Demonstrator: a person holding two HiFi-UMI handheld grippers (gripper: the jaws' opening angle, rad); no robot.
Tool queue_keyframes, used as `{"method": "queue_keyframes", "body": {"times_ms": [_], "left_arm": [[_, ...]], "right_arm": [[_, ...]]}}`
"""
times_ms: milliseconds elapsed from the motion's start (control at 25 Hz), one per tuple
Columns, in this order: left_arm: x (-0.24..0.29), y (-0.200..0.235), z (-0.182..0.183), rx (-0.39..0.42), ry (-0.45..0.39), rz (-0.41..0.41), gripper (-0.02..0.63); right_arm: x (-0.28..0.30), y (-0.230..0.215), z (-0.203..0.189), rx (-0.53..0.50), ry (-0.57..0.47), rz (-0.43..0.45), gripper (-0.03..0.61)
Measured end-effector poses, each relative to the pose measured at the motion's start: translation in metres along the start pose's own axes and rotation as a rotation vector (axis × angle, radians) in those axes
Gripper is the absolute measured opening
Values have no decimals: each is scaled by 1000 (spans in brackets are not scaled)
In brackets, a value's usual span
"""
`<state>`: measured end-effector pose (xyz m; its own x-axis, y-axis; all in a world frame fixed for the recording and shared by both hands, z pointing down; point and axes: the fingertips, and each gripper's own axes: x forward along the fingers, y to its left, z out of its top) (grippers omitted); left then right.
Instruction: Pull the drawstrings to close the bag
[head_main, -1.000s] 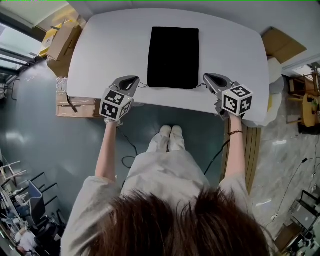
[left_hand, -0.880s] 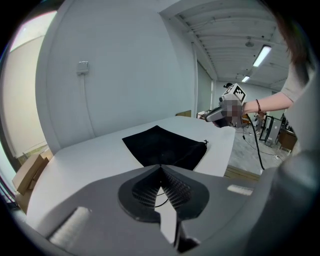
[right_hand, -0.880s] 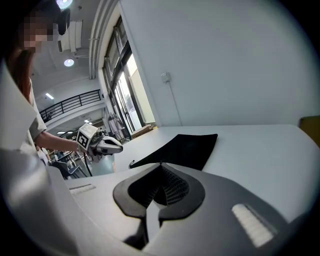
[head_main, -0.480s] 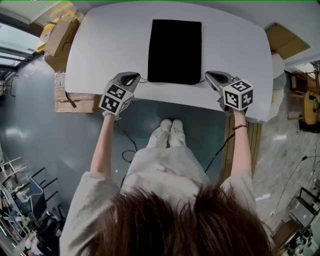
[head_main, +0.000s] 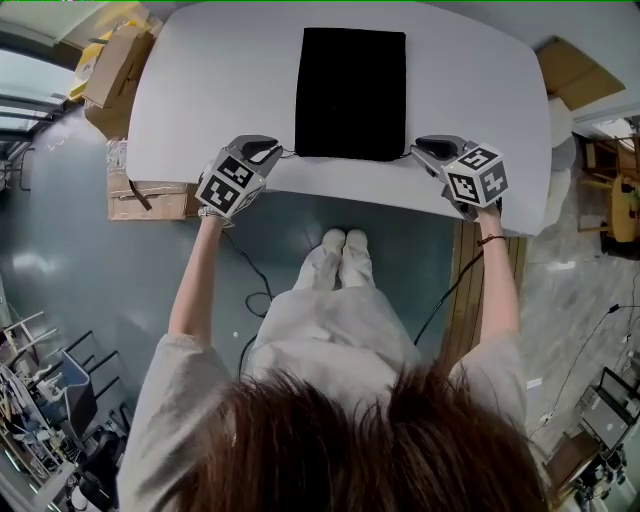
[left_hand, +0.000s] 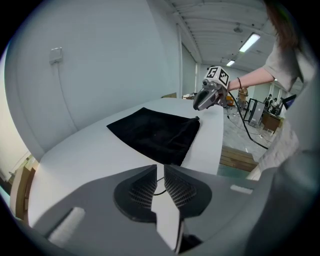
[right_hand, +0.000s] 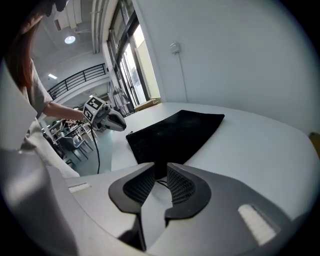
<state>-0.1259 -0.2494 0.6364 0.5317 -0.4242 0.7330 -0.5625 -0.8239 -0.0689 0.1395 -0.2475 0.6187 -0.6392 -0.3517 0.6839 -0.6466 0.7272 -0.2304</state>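
Left arm (head_main: 193, 285) and right arm (head_main: 499, 285) outstretched — flanking bag (head_main: 350, 92)

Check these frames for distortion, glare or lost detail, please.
Head view: sharp, evenly lit, but the black drawstring bag reads as a flat silhouette on the white table. Left gripper view: strong fisheye, dark corners, curved wall. Right gripper view: same fisheye; windows bright.

Open table (head_main: 200, 90) lies either side of the bag (head_main: 350, 90).
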Motion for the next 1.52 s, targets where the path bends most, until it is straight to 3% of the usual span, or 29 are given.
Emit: {"method": "queue_keyframes", "body": {"times_ms": [280, 560, 760, 1200, 1520], "left_arm": [[9, -11, -2, 98, 50, -77, 95], [18, -16, -4, 176, 95, -135, 146], [25, -20, -10, 202, 130, -168, 170], [35, -24, -14, 226, 160, -227, 192], [34, -25, -21, 143, 204, -261, 163]], "right_arm": [[11, 3, -20, -120, 158, 26, 183], [22, 1, -31, -256, 292, 32, 209], [29, -2, -36, -300, 347, 35, 210], [37, -5, -39, -334, 393, 32, 178], [37, -3, -40, -352, 396, 13, 158]]}}
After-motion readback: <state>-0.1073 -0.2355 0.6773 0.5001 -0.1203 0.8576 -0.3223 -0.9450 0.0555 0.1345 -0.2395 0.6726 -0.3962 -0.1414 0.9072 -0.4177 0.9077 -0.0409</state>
